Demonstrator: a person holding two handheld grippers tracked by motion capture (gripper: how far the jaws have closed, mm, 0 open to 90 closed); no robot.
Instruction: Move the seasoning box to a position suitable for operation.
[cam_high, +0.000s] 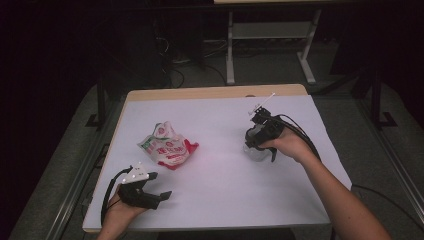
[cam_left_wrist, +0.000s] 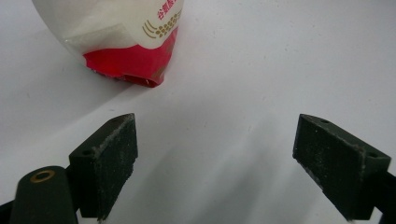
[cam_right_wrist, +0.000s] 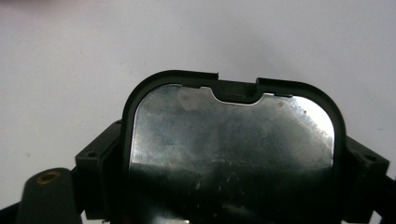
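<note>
right gripper (cam_high: 257, 150) fingers clamp a black-rimmed container (cam_right_wrist: 232, 149) above the surface (cam_high: 225, 190); left gripper (cam_high: 159, 186), wide open and empty, likely reaches next for the snack bag (cam_high: 167, 146).

High view: above the person's side, facing forward and down on the white-topped table (cam_high: 220, 190).
Left gripper view: low, close, facing the crumpled red-and-white plastic bag (cam_left_wrist: 126, 42), shared with the high view (cam_high: 167, 147).
Right gripper view: pressed against a black-rimmed shiny metal container (cam_right_wrist: 233, 140).
</note>
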